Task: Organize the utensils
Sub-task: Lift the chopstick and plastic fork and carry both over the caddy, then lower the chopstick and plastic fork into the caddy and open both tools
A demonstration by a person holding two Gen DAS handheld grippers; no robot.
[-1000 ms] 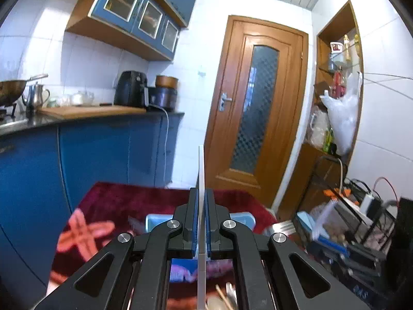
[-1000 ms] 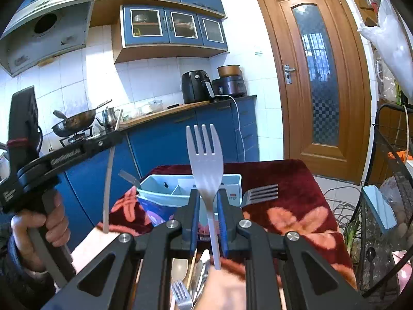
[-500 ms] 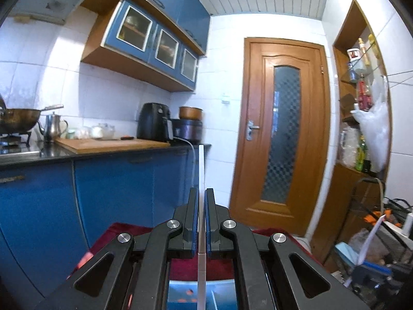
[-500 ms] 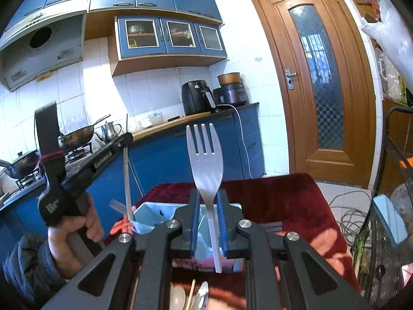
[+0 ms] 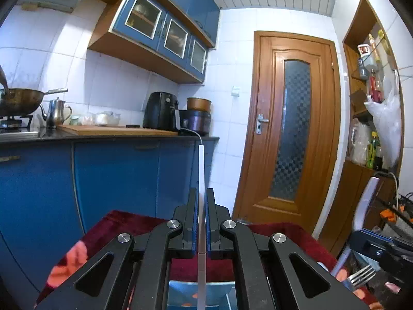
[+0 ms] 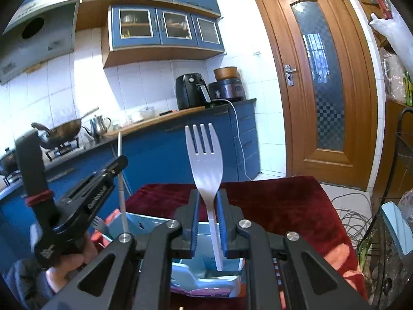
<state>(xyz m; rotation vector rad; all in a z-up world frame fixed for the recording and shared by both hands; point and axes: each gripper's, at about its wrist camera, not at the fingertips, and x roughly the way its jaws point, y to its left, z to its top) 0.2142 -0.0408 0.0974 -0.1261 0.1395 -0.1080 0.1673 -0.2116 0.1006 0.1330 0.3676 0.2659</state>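
Standing upright, one white plastic fork (image 6: 205, 165) is pinched by the right gripper (image 6: 208, 222) above a pale blue divided tray (image 6: 206, 276); one thin white utensil (image 5: 201, 193), seen edge-on, is clamped in the left gripper (image 5: 201, 222) at twelve o'clock.

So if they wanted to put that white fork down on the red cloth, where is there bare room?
The red cloth lies bare beyond and to the right of the blue tray, toward the door. It is crowded at the tray, where the left gripper holds a thin white utensil and a metal fork lies. The right gripper holds the white fork.
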